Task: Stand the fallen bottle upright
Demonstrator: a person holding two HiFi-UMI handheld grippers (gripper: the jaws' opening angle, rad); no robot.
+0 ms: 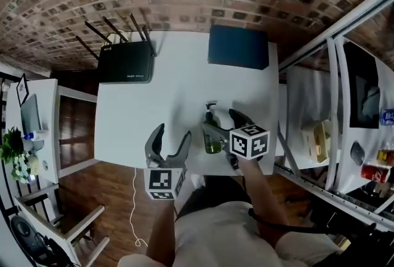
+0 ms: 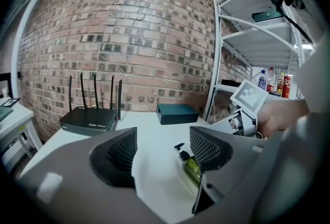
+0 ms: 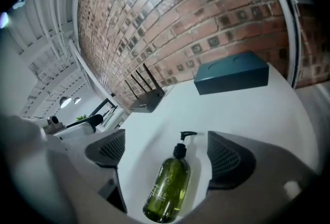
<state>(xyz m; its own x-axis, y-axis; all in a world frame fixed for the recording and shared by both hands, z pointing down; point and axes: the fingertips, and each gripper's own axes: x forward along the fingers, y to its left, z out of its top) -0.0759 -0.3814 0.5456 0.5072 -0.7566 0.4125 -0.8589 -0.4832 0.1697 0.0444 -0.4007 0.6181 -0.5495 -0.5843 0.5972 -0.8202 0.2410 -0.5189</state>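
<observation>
Head view: looks steeply down on two bare forearms reaching forward over the near edge of a white table (image 1: 160, 99). Left gripper (image 1: 172, 133) spread wide and empty, just left of the bottle (image 1: 213, 141). Right gripper (image 1: 223, 123) spread too, straddling the fallen bottle, pump end toward the wall. Router (image 1: 125, 63) and dark box (image 1: 238, 47) at the far edge, well apart from both.

Left gripper view: held level along the tabletop, nothing between the jaws, bottle on its side just beyond the right one. Adds the right hand (image 2: 281, 114) and a shelf rack (image 2: 218, 52).

Right gripper view: tipped down at the table. Bottle flat between parted jaws, seemingly clear of both pads.
</observation>
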